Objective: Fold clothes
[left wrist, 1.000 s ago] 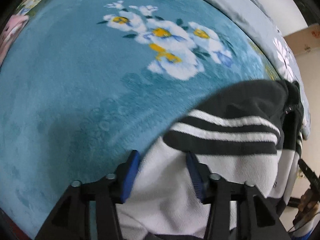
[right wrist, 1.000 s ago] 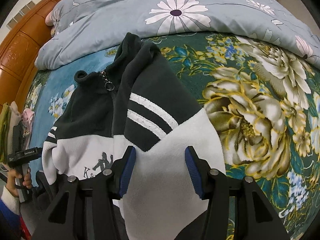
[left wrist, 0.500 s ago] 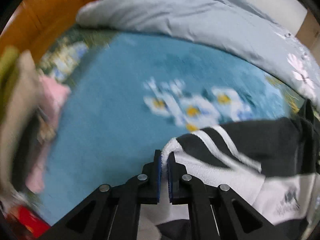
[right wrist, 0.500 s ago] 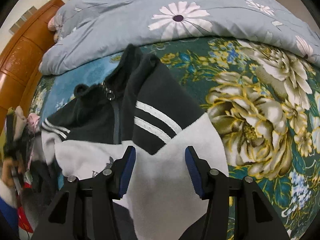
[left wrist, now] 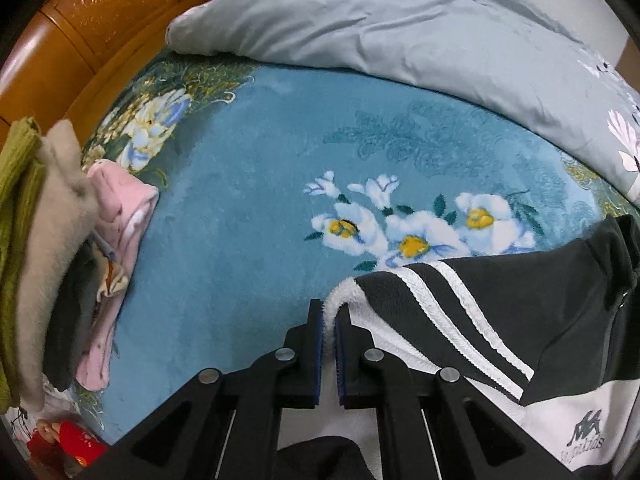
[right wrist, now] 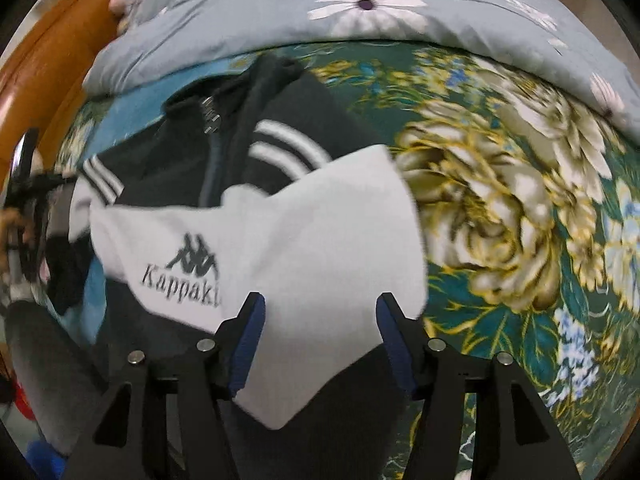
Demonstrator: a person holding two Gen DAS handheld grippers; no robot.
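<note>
**ITEM: black/white fleece jacket, mid-fold, on bed**

Loc.: jacket [left wrist: 520, 320] lies on teal floral blanket [left wrist: 248, 208], collar and zip toward grey duvet [left wrist: 380, 28] at far side, hem end toward the person. Long axis runs near-to-far, roughly along both grippers' line of sight.

L gripper [left wrist: 329, 344]: jaws fully closed, pinching the fluffy white edge of the jacket's L side, just below the two white stripes. Pinched fabric is raised off the blanket.

R gripper [right wrist: 318, 340]: jaws apart and opening; white panel of jacket [right wrist: 304, 240] sits between and under them, pads not pressing on it. No hold.

Key relation: the jacket body extends right of the L gripper and ahead of it, so the pinched edge prob. has to travel rightward across the zip line to fold inward. L is the only gripper with a grip; R sits over the opposite white panel, near the logo.

Other stock: stack of clothes [left wrist: 44, 240] (green, beige, pink) at blanket's L edge; wooden bed frame [left wrist: 80, 32] beyond.

Not determinable: hem and sleeves cut off below the frame in both views; R view motion-blurred; L hand [right wrist: 12, 220] at R view's edge indistinct.
</note>
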